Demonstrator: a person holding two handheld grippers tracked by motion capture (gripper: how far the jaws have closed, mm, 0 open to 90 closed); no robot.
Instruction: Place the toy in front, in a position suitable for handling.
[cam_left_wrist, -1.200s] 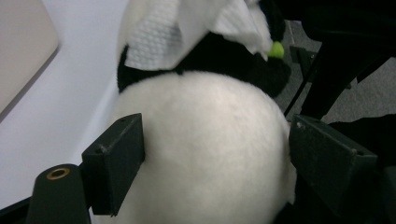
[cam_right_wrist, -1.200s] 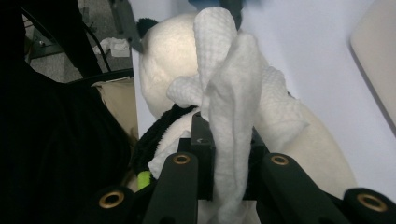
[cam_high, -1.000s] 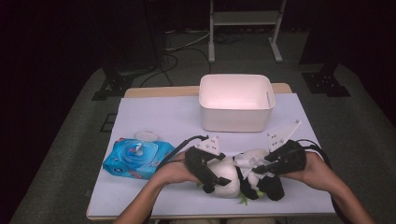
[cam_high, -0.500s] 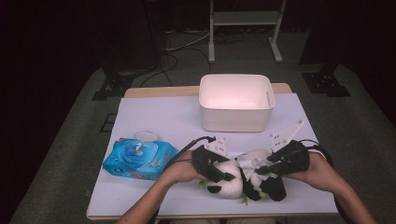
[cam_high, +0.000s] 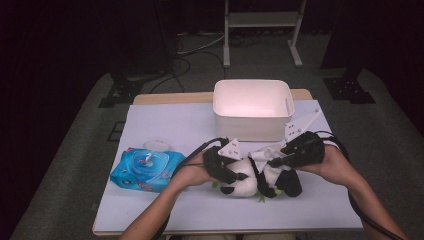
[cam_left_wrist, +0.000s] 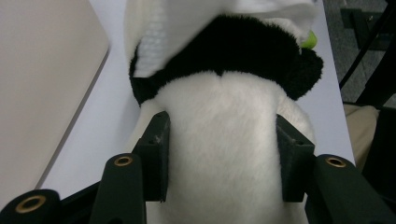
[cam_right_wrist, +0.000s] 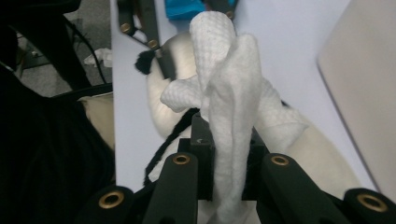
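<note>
Nearest the person, at the front edge of the desk, two forearms come in from below, each hand carrying a tool. Between them a plush panda lies on the pale sheet that covers the desk, white body and black limbs, with a small green bit at its underside. From the person's left side, the left tool has just been closing and now grips the panda's white body: in the left gripper view its two black jaws press into the white fur on both sides, and a black band of fur runs across above them. From the other side, the right tool is clamped on a white wipe; in the right gripper view the crumpled, textured sheet rises from between the nearly closed jaws and hangs over the panda. That same view shows the left tool's jaw farther off against the panda's pale fur.

Left of the panda, apart from it, a blue pack of wipes lies flat, with a small clear lid just behind it. Farther back, just beyond the right tool, stands a white rectangular tub. Behind the desk, on the dark floor, are cables and the grey legs of a stand.
</note>
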